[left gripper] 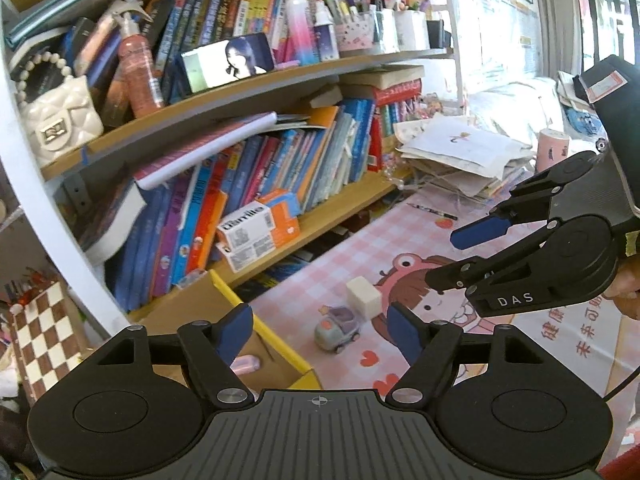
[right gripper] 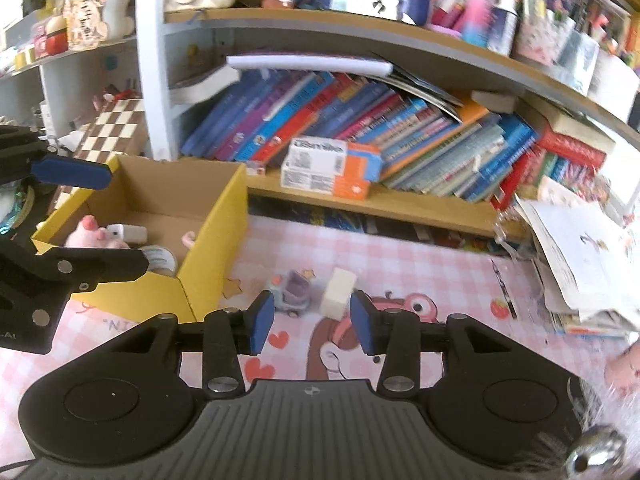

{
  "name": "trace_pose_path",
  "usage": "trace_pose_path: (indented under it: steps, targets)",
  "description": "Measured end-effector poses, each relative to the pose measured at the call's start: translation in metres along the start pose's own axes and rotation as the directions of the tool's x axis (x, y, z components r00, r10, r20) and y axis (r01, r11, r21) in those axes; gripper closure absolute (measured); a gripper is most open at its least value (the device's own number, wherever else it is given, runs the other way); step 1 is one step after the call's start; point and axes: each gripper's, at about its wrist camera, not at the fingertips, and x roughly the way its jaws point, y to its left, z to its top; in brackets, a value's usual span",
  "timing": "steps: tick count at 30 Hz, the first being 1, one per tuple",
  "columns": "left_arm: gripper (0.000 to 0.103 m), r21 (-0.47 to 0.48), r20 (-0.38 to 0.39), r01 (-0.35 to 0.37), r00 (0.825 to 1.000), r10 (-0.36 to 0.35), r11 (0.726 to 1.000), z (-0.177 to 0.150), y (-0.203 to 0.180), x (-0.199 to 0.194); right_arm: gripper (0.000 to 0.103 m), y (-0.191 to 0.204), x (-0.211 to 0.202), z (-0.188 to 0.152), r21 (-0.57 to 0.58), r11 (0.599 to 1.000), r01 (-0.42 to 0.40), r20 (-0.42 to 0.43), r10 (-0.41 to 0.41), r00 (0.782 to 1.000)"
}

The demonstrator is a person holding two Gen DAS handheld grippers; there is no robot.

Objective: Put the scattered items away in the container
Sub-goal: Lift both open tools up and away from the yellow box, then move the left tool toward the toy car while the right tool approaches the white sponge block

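Note:
A yellow cardboard box (right gripper: 224, 216) stands on the pink checked mat at the left and holds a pink plush, a small white item and a tape roll. It also shows in the left wrist view (left gripper: 276, 344). A grey-purple toy car (right gripper: 292, 290) and a cream block (right gripper: 339, 292) lie on the mat to the right of the box; both show in the left wrist view, the car (left gripper: 338, 326) and the block (left gripper: 364, 295). My right gripper (right gripper: 313, 322) is open and empty just short of them. My left gripper (left gripper: 320, 334) is open and empty beside the box.
A bookshelf (right gripper: 400, 200) full of leaning books runs along the back. A messy paper stack (right gripper: 580, 256) lies at the right with a pen (right gripper: 503, 288) beside it. A checkerboard (right gripper: 116, 128) stands behind the box. A pink cup (left gripper: 552, 150) stands far right.

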Motion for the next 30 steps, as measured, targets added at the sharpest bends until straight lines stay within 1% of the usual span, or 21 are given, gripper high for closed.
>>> trace_pose_path:
  steps: [4, 8, 16, 18, 23, 30]
  targets:
    - [0.025, 0.010, -0.008, 0.013, 1.000, -0.013, 1.000, 0.000, -0.008, 0.007, 0.061, -0.008, 0.001, -0.009, 0.022, 1.000, 0.017, -0.011, -0.017, 1.000]
    - [0.021, 0.017, -0.015, 0.025, 1.000, -0.025, 1.000, 0.000, -0.015, 0.013, 0.059, -0.016, 0.004, -0.015, 0.044, 0.999, 0.026, -0.022, -0.025, 0.999]
    - [0.020, 0.014, -0.036, 0.043, 0.998, -0.042, 0.999, -0.002, -0.022, 0.027, 0.054, -0.024, 0.013, -0.024, 0.067, 0.997, 0.028, -0.046, -0.025, 0.999]
    - [0.019, 0.013, -0.044, 0.045, 0.998, -0.045, 0.999, -0.004, -0.023, 0.031, 0.051, -0.025, 0.016, -0.027, 0.072, 0.997, 0.027, -0.053, -0.023, 0.998]
    - [0.019, 0.014, -0.067, 0.045, 0.997, -0.044, 0.999, -0.008, -0.026, 0.041, 0.048, -0.029, 0.024, -0.031, 0.080, 0.997, 0.022, -0.069, -0.017, 0.997]
    - [0.019, 0.002, -0.093, 0.045, 0.995, -0.045, 0.999, -0.011, -0.025, 0.056, 0.048, -0.034, 0.038, -0.032, 0.090, 0.996, 0.014, -0.085, -0.006, 0.996]
